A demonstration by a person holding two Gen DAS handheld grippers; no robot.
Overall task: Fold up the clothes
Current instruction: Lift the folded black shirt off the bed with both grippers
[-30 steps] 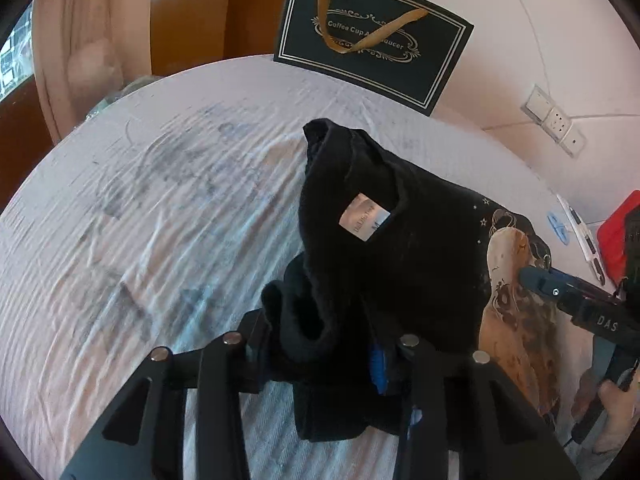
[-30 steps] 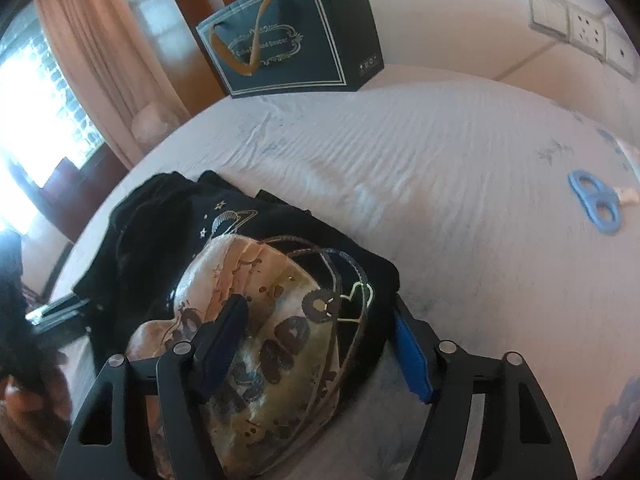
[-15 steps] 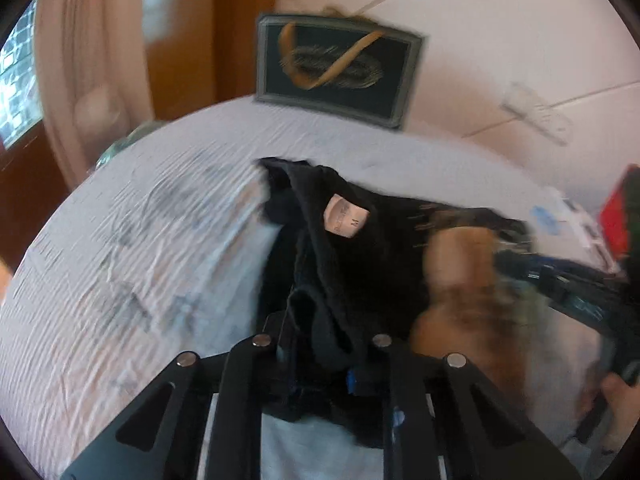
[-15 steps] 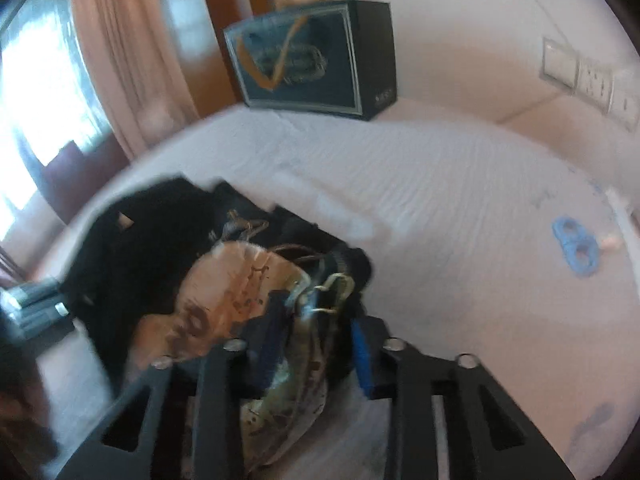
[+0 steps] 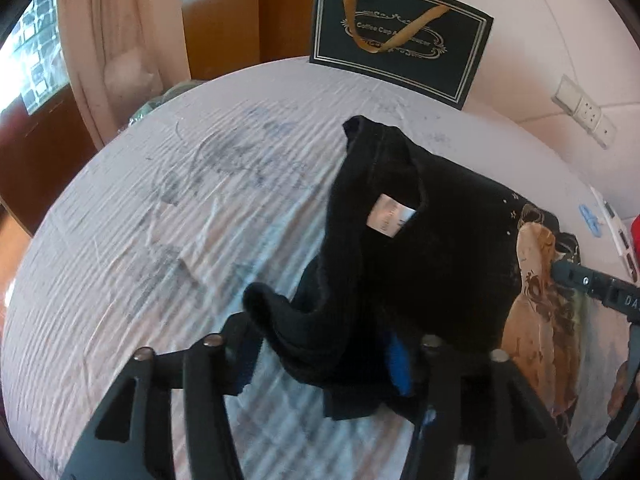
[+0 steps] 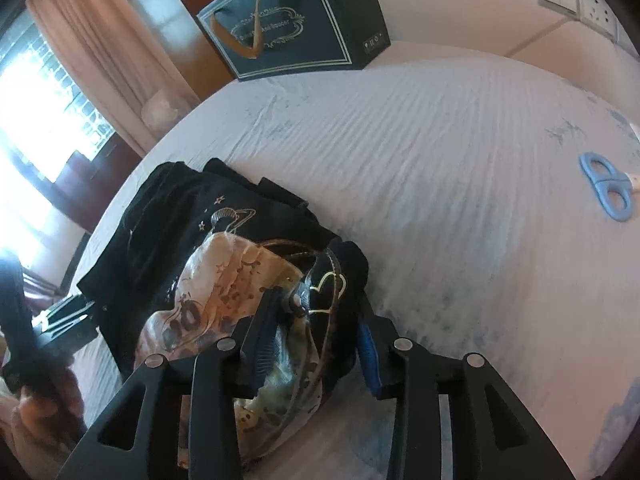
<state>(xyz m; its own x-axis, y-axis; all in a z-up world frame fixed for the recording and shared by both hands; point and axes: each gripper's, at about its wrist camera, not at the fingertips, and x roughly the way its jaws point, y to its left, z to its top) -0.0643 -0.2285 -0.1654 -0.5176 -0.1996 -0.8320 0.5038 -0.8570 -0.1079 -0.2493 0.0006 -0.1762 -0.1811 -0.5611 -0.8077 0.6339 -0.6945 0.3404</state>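
reading "coffee cup" — gift bag (image 5: 396,40)

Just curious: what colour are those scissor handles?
Light blue scissors, clearest in the right wrist view.

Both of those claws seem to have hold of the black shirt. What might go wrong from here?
The left gripper pinches only a bunched roll of the black shirt, so the cloth may slip out or fold crooked. The right gripper straddles the shirt's stiff printed part, which may crease badly. The blue scissors lie loose on the sheet; a wide sweep of cloth might drag them.
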